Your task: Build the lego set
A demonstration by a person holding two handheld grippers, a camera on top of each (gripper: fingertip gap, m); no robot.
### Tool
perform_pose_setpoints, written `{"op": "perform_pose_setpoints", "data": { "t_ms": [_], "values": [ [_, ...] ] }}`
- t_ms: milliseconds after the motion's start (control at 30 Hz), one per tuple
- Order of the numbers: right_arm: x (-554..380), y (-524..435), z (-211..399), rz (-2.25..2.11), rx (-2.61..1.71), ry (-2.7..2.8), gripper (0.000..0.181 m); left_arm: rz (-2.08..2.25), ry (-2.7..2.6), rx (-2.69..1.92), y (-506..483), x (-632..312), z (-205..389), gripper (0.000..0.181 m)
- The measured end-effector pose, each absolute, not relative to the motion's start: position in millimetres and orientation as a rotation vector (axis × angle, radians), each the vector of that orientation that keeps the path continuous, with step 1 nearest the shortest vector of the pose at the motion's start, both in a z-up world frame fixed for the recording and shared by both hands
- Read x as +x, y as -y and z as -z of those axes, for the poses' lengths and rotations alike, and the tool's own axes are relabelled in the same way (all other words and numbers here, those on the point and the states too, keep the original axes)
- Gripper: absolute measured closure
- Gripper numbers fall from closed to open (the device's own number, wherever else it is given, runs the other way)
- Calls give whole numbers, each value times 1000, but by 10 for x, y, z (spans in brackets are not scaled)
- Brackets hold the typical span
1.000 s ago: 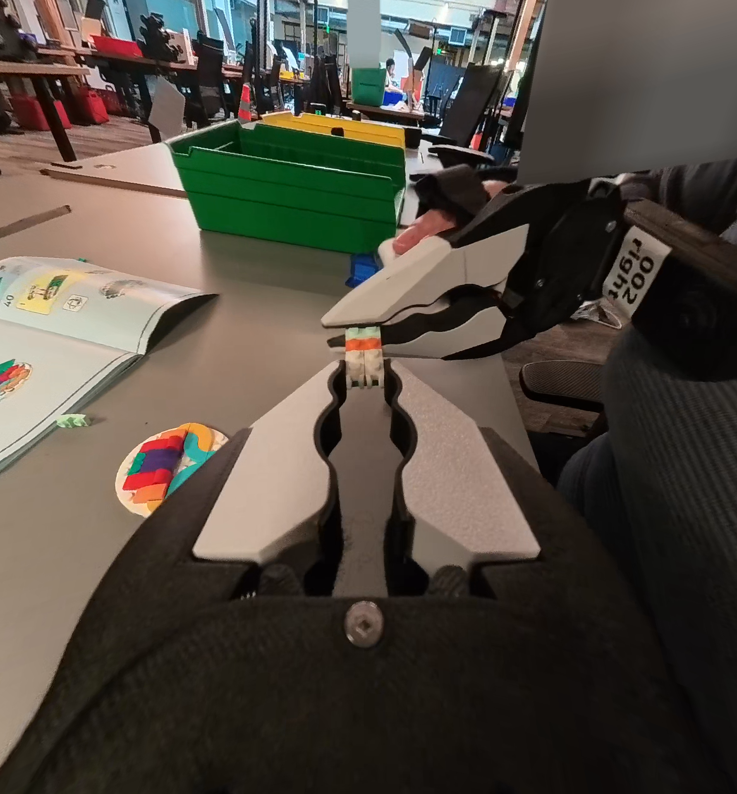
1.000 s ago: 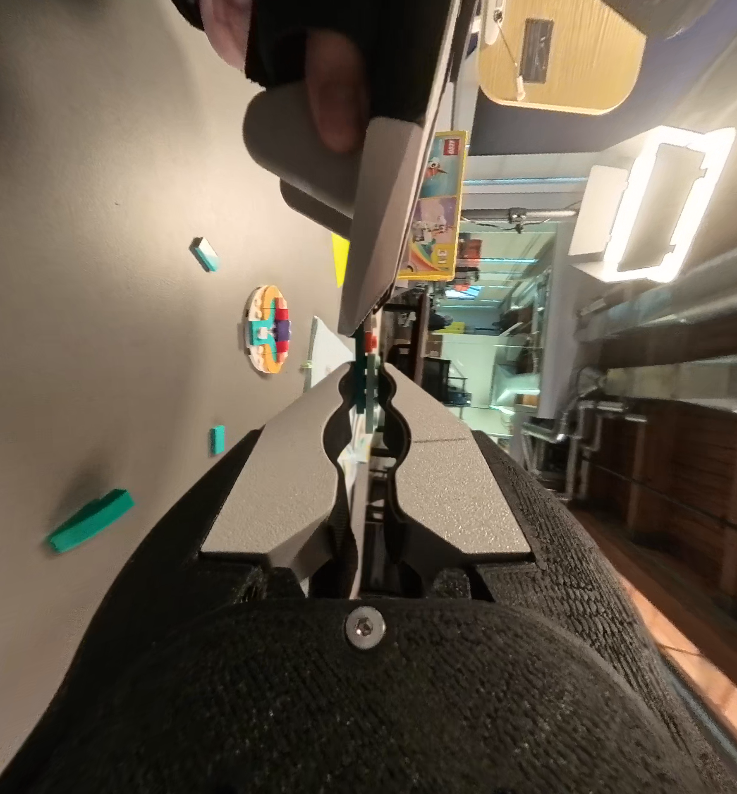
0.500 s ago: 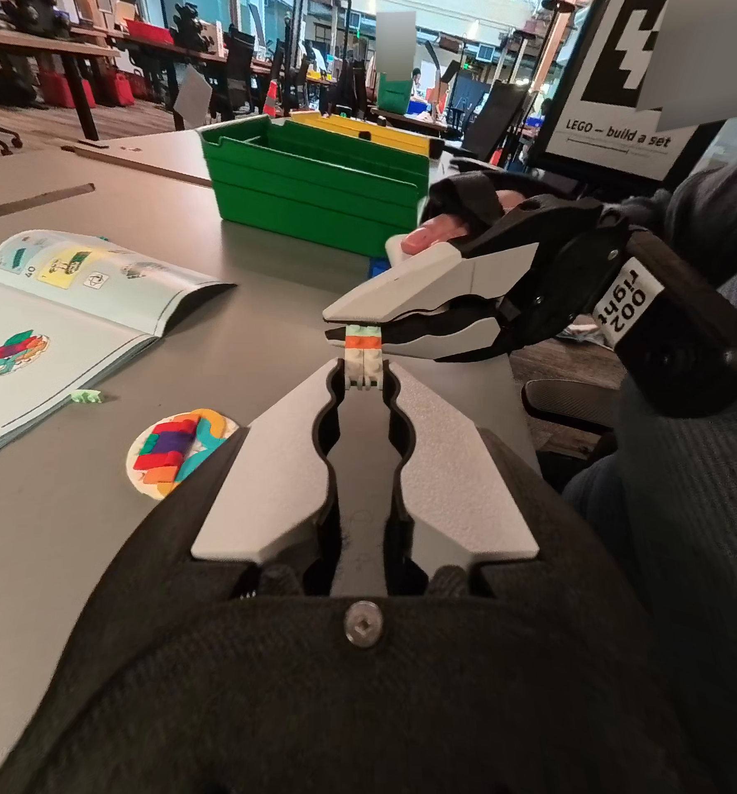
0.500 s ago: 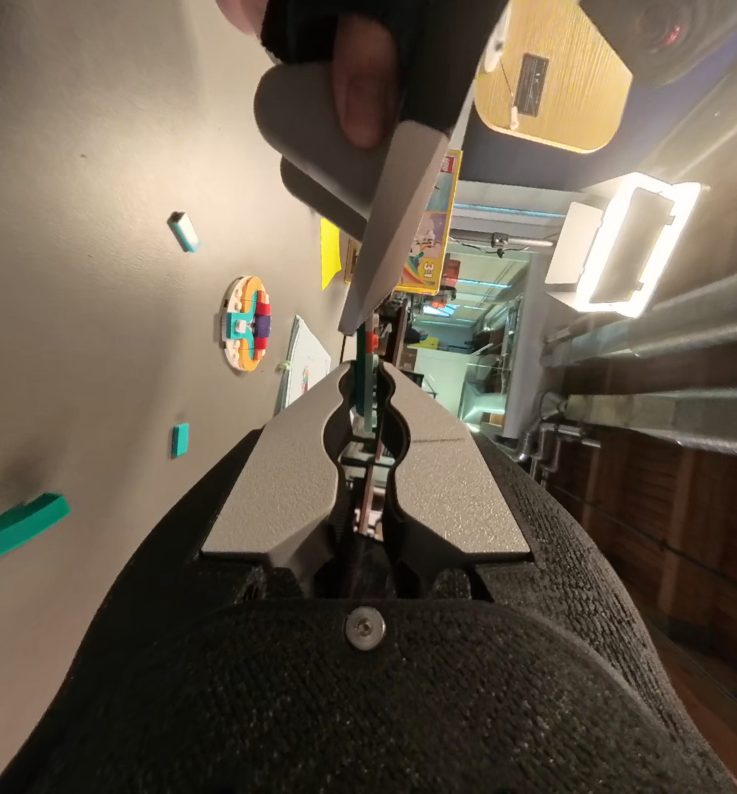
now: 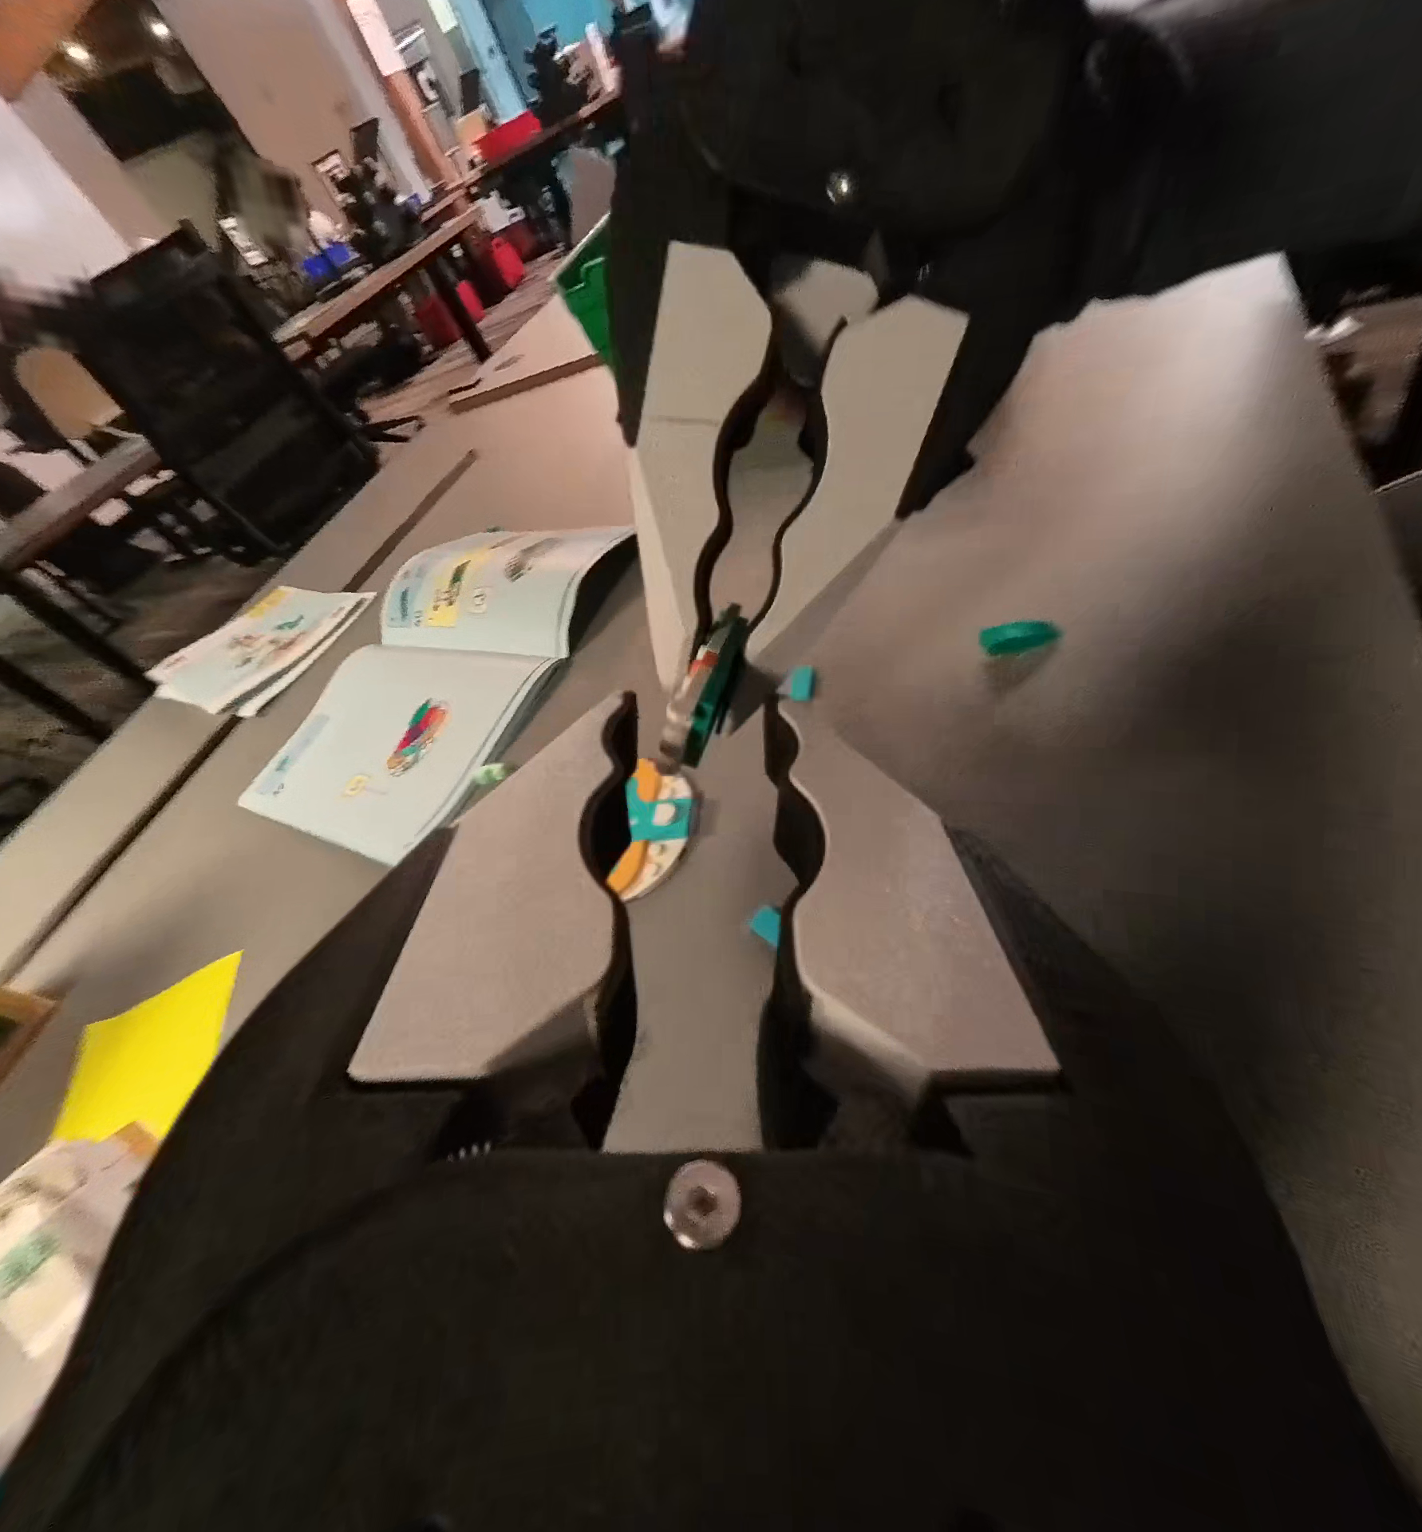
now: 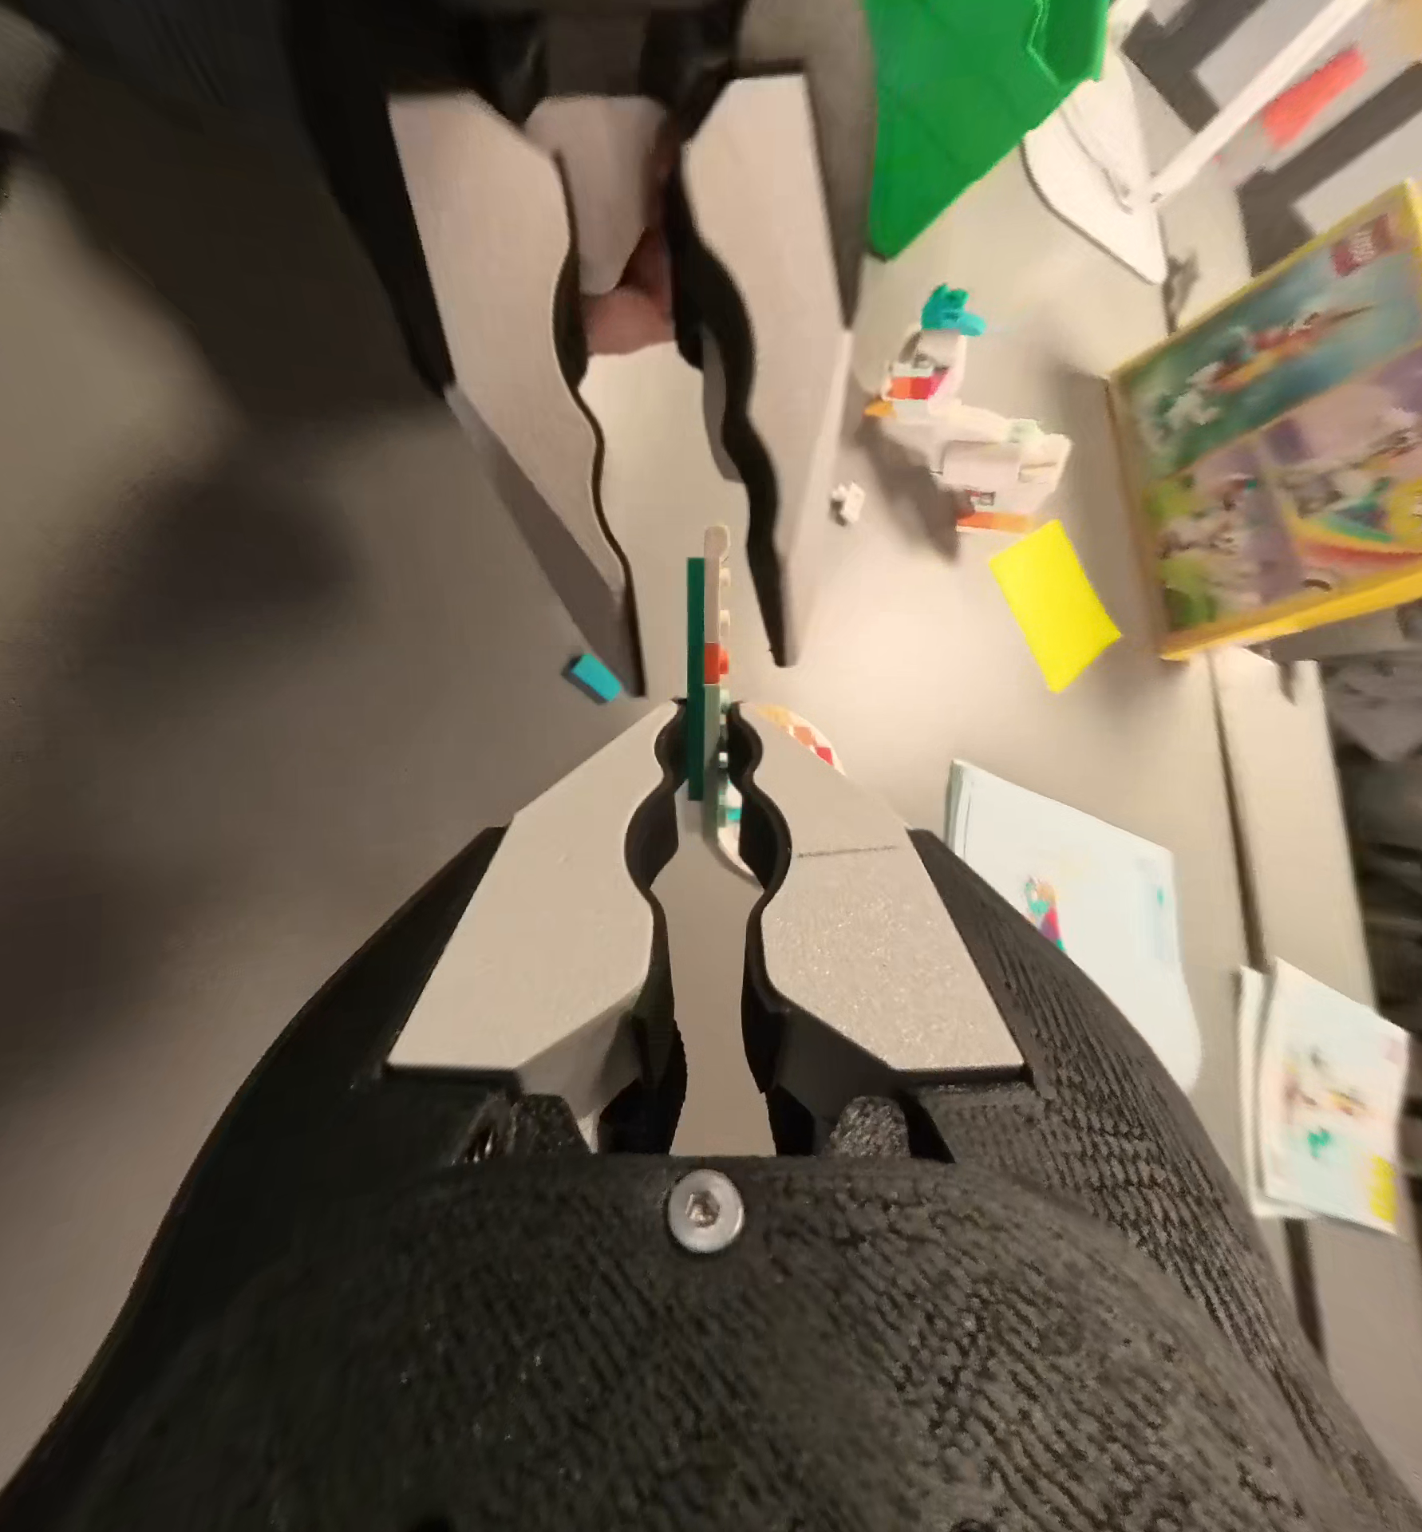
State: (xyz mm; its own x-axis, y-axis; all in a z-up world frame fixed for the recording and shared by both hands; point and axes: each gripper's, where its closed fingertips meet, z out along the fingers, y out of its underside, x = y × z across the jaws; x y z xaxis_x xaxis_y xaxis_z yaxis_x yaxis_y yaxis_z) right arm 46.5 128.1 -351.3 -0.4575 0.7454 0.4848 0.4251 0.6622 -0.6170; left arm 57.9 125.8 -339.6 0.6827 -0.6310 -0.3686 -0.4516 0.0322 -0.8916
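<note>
My right gripper (image 6: 703, 709) is shut on a thin lego stack (image 6: 703, 630) of dark green, white, red and pale green plates. In the left wrist view the right gripper (image 5: 712, 651) comes down from above with the stack (image 5: 703, 680) in its tips. My left gripper (image 5: 695, 705) is open and empty. In the right wrist view its fingers (image 6: 592, 530) stand either side of the stack's free end without touching it. A round lego disc (image 5: 658, 821) with teal and orange pieces lies on the grey table (image 5: 1147, 746) right below the stack.
Open instruction booklet (image 5: 409, 729) and loose leaflets (image 5: 268, 638) at left. Teal pieces (image 5: 799, 684), (image 5: 766, 924) and a curved one (image 5: 1018, 638) lie near. Yellow paper (image 6: 1052, 605), white lego model (image 6: 956, 439), lego box (image 6: 1288, 431) and green bin (image 6: 965, 108) stand nearby. The grippers are tip to tip, or close to it.
My left gripper has opened and let go of the stack, which the right gripper keeps. Both grippers have swung round and now face each other above the round disc.
</note>
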Motion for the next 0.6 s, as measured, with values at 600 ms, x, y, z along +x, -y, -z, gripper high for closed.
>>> {"op": "perform_pose_setpoints", "data": {
  "t_ms": [600],
  "values": [
    [324,-1548,3117,-1553,-1461,1397,145,-641,-670,-1482,-1295,-81,3126,175]
  ]
}}
